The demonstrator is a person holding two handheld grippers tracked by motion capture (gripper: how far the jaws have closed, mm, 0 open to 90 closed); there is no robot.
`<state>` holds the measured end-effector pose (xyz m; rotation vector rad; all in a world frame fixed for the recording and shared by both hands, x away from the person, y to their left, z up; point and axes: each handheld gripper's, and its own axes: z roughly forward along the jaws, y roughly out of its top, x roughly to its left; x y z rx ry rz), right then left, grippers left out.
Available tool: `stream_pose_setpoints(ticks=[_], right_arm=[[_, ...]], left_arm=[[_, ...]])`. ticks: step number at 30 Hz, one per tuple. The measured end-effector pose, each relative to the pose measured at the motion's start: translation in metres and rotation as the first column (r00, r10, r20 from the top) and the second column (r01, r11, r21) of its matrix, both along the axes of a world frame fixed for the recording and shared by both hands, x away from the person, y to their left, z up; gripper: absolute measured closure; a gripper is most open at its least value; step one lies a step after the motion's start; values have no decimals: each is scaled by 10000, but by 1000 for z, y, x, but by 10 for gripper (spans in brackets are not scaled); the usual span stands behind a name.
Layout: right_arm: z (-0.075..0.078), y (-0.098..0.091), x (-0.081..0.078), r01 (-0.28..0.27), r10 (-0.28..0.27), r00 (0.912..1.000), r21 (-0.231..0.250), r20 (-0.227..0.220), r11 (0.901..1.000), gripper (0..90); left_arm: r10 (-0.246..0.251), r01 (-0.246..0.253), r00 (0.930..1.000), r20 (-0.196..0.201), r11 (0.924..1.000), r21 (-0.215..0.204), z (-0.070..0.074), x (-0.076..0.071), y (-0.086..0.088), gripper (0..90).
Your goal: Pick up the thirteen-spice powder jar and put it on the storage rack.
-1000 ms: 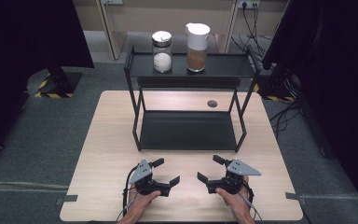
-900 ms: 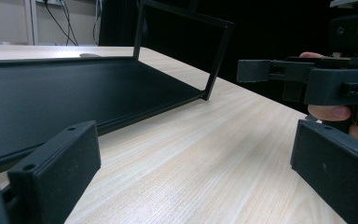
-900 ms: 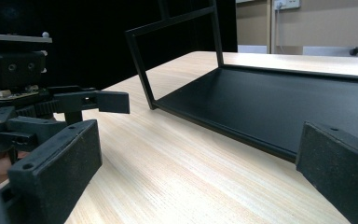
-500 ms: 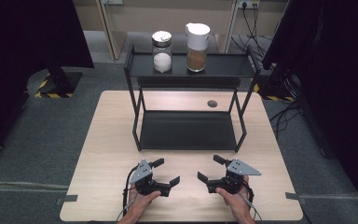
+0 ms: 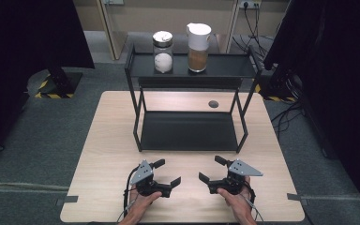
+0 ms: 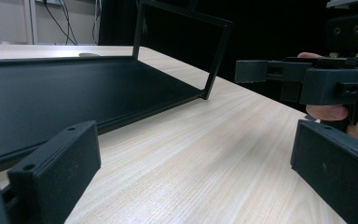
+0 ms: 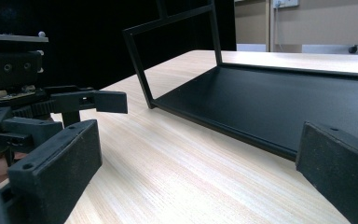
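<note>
Two jars on the far shelf point(image 5: 225, 70) top: white-filled jar point(image 5: 162, 52), brown-filled jar point(image 5: 198, 42); contents unclear. Left hand-held gripper point(image 5: 166, 172) and right hand-held gripper point(image 5: 209, 169) near bench point(image 5: 112, 140) edge, jaws apart, empty.

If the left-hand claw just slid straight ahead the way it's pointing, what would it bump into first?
Most likely the right gripper: the open left gripper points at it across bare table. The black rack lies off to the side.

The pale wooden table point(image 5: 108, 140) looks smooth with fine grain. The black metal two-level rack point(image 5: 190, 131) looks dull, not shiny.
</note>
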<state>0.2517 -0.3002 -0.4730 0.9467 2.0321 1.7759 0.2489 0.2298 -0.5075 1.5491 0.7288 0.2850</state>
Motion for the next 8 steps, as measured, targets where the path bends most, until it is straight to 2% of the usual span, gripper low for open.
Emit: stream_pose_setpoints(ticks=[8], right_arm=[[-1, -1, 0, 23, -23, 10000, 23, 3, 10000, 4]], left_arm=[[4, -4, 10000, 4, 10000, 2, 0, 0, 0, 9]])
